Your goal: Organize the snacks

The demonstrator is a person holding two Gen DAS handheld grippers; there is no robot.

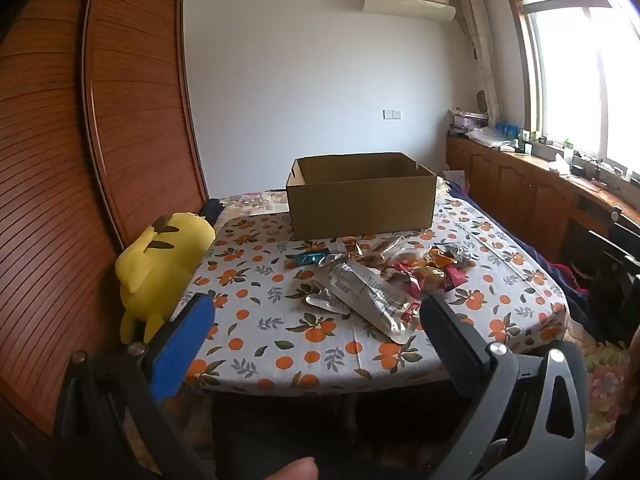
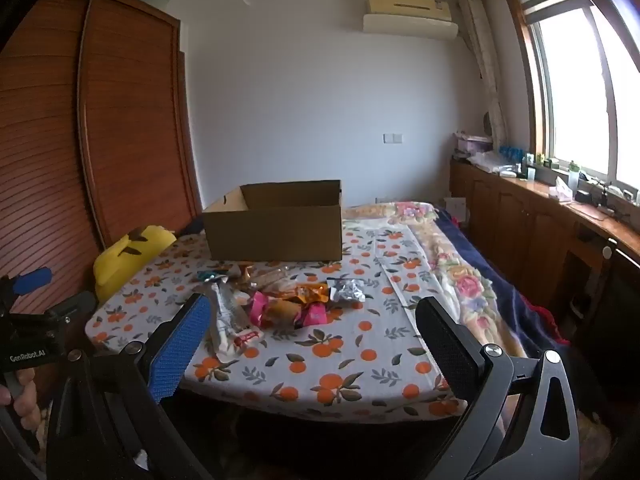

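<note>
both grippers, left gripper point(image 1: 316, 320) and right gripper point(image 2: 312, 324), stand wide and empty. the snacks point(image 1: 380, 276) lie heaped on the worktop point(image 1: 280, 344), just near of the open box point(image 1: 360, 196); take one packet at a time, from the pile's edge.

left gripper point(image 1: 316, 320): black frame, blue pad, silver screws | right gripper point(image 2: 312, 328): same | white "GenRobot.AI" marking

White wall point(image 1: 320, 80), bright window point(image 1: 580, 80) (rt), wood wardrobe point(image 1: 132, 100)
</note>
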